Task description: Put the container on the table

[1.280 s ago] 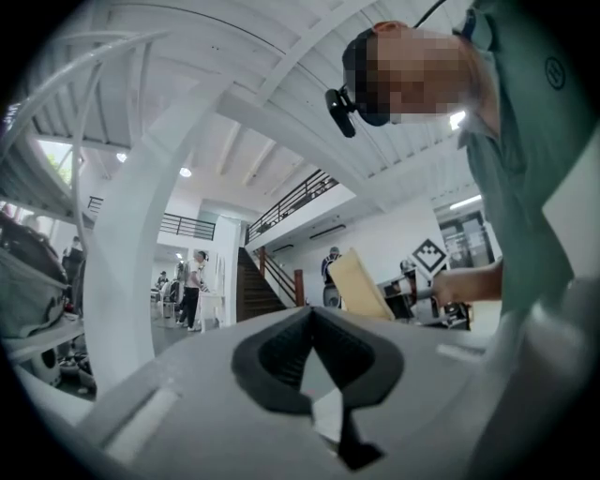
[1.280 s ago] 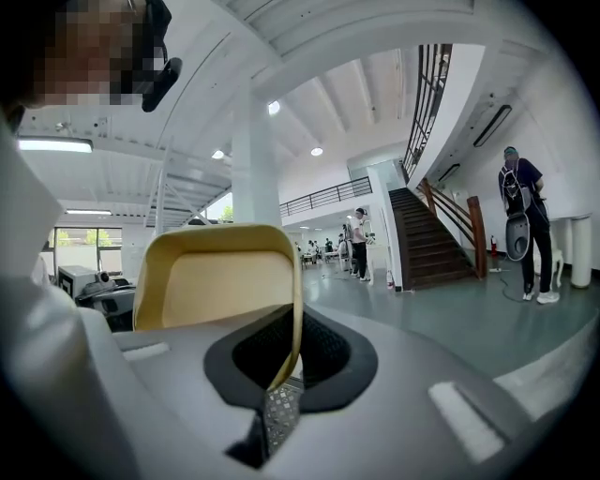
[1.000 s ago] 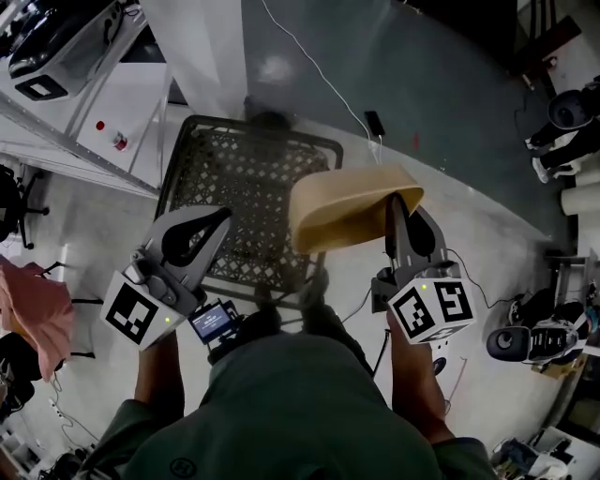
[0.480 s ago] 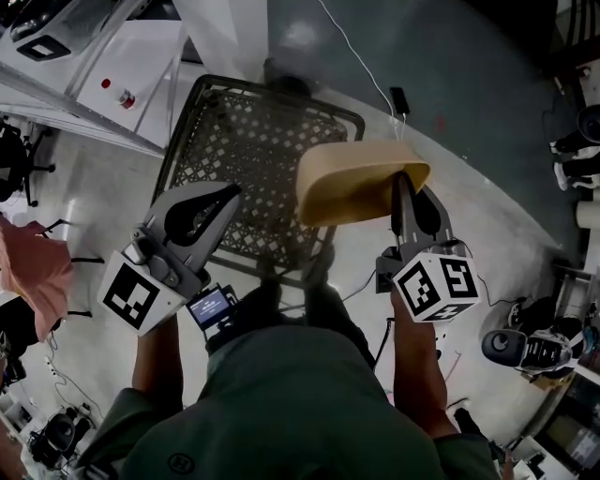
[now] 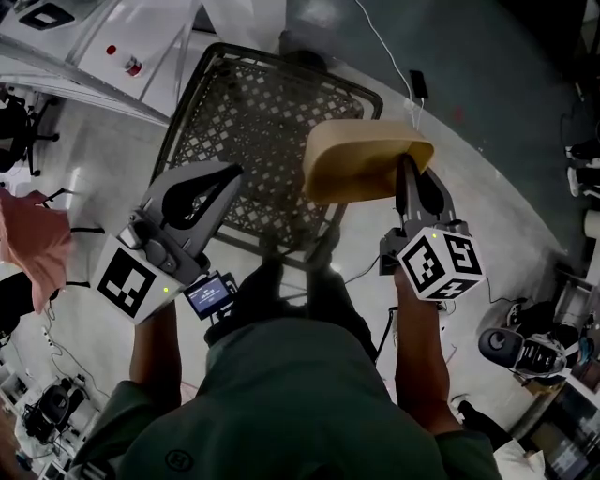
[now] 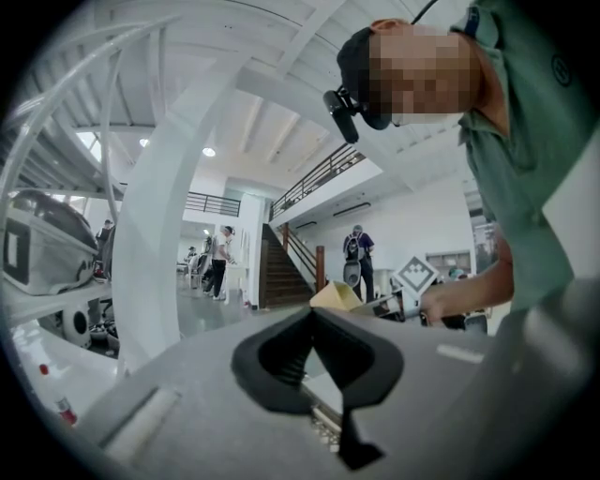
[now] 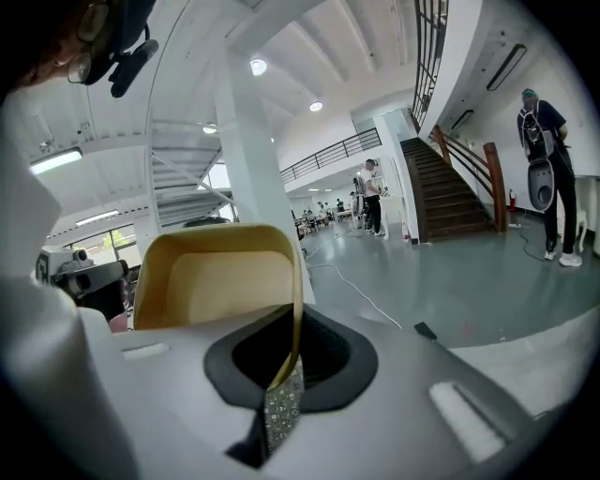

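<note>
A tan, shallow container (image 5: 361, 167) hangs tilted in the air over the near right corner of a black mesh table (image 5: 246, 111). My right gripper (image 5: 405, 171) is shut on the container's right wall. In the right gripper view that thin wall (image 7: 217, 279) runs down between the jaws of the right gripper (image 7: 292, 323). My left gripper (image 5: 228, 176) hovers over the table's near left part. It is shut with nothing in it. In the left gripper view the left gripper (image 6: 314, 316) shows its tips meeting, with the container (image 6: 336, 296) small beyond them.
A white pillar (image 5: 246, 13) rises behind the table. A white cable (image 5: 386, 49) and a small dark device (image 5: 419, 86) lie on the grey floor. A white machine (image 5: 56, 19) stands far left, pink cloth (image 5: 33, 258) at the left, gear (image 5: 525, 352) at the right.
Both grippers have come down towards the mesh table, the right one still shut on the container. The table now sits higher and larger in the head view.
</note>
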A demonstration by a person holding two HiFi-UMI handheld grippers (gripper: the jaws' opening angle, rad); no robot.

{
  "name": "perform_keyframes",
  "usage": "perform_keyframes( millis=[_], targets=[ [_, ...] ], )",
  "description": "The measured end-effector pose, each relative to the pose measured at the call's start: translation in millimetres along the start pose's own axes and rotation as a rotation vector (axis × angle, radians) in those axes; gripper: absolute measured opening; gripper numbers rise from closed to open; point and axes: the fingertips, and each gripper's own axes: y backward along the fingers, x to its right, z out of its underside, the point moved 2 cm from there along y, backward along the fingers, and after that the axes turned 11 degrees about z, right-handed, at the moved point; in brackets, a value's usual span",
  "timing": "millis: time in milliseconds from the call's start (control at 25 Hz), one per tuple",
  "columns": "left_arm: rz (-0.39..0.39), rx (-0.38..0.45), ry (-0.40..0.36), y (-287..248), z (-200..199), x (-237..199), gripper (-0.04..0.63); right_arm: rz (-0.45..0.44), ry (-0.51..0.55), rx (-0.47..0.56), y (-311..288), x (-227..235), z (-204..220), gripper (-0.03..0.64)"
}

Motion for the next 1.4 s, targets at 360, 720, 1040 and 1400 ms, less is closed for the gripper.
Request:
perform_keyframes(
  millis=[360,720,1040,1400],
  targets=[
    [-0.014,-0.014,0.024,-6,19,-2,0.002,0.002,-0.004,-0.087,-31,13,41,0.008],
    [-0.013,-0.033,0.054,-12,41,-10,0.002,0.015,-0.008,-0.167,-67,22,81,0.008],
    [-0.012,-0.061,0.098,-19,65,-15,0.002,0.023,-0.017,-0.257,-98,32,127,0.008],
    [-0.004,-0.081,0.130,-27,91,-23,0.002,0.050,-0.029,-0.319,-133,46,166,0.008]
  ],
)
